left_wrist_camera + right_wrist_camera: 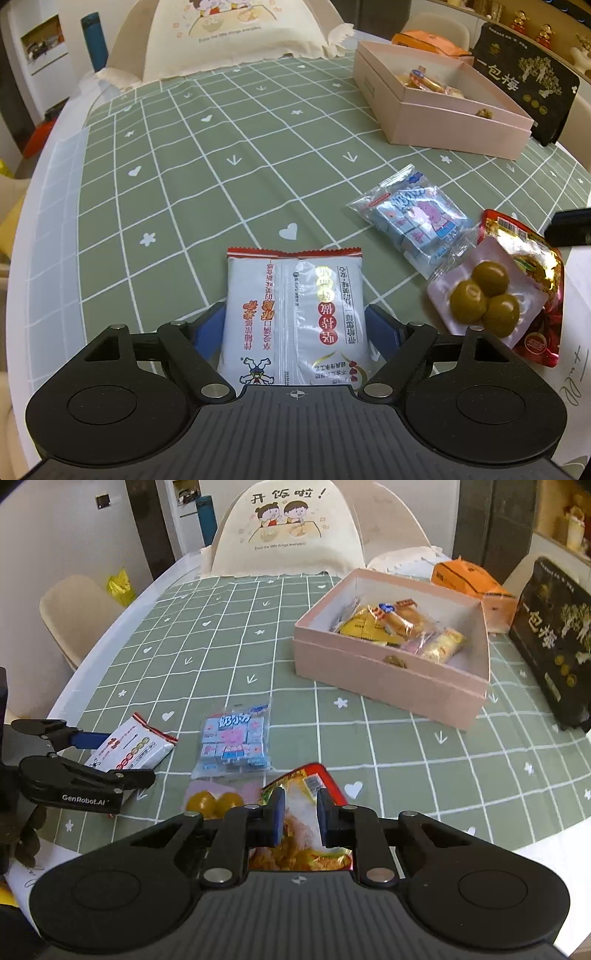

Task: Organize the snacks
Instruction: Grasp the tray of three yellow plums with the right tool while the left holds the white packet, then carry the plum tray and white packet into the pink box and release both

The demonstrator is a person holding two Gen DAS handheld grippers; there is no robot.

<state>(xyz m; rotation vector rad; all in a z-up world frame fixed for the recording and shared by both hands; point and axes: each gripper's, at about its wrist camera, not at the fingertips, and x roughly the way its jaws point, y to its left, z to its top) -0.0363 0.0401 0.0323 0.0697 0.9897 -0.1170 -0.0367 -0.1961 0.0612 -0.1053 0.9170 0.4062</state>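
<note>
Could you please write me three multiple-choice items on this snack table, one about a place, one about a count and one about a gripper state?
1. Where does the pink box stand relative to the loose packets?
A. Nearer the camera than they are
B. Farther back on the table, to the right
C. Under the white packet

2. How many green plums show through the clear packet?
A. Three
B. One
C. Six

3. What is the left gripper doing?
A. Hanging open above the pink box
B. Shut on the blue Peppa Pig packet
C. Straddling the white rice cracker packet, fingers at either side

Answers: 1 B, the box sits beyond the packets, right of centre in both views. 2 A, three round plums are visible in the left wrist view. 3 C, blue pads flank the white packet's edges; a firm grip cannot be confirmed.
</note>
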